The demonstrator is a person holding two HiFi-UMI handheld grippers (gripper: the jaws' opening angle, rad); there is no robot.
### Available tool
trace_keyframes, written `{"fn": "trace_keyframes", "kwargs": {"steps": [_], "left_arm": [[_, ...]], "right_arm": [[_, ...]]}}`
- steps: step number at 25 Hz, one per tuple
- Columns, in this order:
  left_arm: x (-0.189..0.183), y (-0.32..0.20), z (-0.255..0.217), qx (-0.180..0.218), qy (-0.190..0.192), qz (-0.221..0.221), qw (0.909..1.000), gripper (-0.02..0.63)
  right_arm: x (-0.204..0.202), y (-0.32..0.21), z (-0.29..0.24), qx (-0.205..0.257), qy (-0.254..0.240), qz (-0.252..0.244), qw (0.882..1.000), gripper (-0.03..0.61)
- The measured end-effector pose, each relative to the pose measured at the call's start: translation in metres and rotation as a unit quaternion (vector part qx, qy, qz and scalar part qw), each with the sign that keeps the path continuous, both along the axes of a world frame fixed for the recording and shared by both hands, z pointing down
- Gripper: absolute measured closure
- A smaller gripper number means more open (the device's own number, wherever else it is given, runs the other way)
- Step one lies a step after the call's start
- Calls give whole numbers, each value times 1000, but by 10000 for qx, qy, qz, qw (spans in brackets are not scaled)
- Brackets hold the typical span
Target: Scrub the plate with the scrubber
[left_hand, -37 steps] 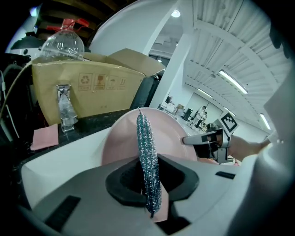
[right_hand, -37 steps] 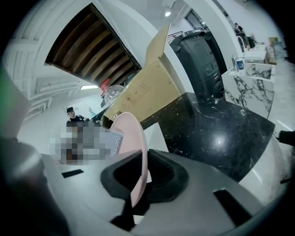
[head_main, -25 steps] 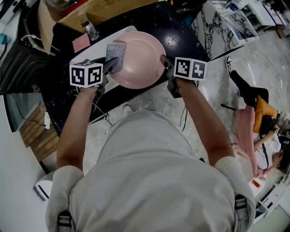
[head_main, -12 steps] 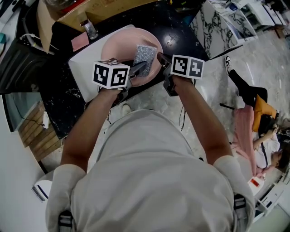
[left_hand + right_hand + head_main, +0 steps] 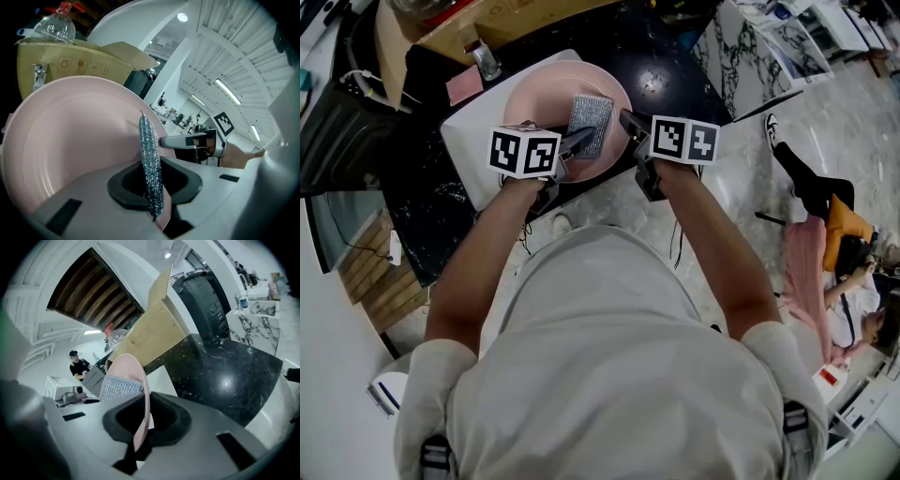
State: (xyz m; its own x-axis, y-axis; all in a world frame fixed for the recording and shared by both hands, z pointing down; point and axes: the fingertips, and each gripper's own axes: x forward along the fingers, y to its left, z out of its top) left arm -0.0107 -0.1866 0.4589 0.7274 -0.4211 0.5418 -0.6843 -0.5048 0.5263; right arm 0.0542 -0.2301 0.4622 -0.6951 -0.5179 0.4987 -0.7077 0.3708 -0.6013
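Right tool point(image 5: 139, 430) clamped on pink plate point(image 5: 142, 390) rim, plate edge-on and upright. Silver scrubber point(image 5: 119, 387) flat against plate's left face. Black marbled surface point(image 5: 225, 376) to the right, cardboard box point(image 5: 154, 333) behind.

A white board point(image 5: 461, 150) lies on the black speckled surface point(image 5: 675, 47). At its twelve o'clock stands a small bottle point(image 5: 485, 60) with a pink card point(image 5: 465, 87) beside it. A cardboard box point(image 5: 492, 19) sits beyond.

Scrubber point(image 5: 591, 125) against plate point(image 5: 539, 98), plate over board point(image 5: 469, 131) on counter point(image 5: 675, 56), box point(image 5: 516, 19) likely behind
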Motion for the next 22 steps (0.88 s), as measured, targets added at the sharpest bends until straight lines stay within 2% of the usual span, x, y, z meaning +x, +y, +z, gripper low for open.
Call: {"fn": "trace_keyframes", "kwargs": {"steps": [9,17,22], "left_arm": [[-37,-2,-2,84,-257,-187,9995,546],[-86,-5,-2,156,-616,-484,9968,546],[-108,-7,-7,346,-956,-655,9927,546]], "right_arm": [[7,-1,1,17,-5,36,10000,552],[13,-4,4,-21,-8,106,9999,551],[18,-6,4,-20,35,160,9999,551]]}}
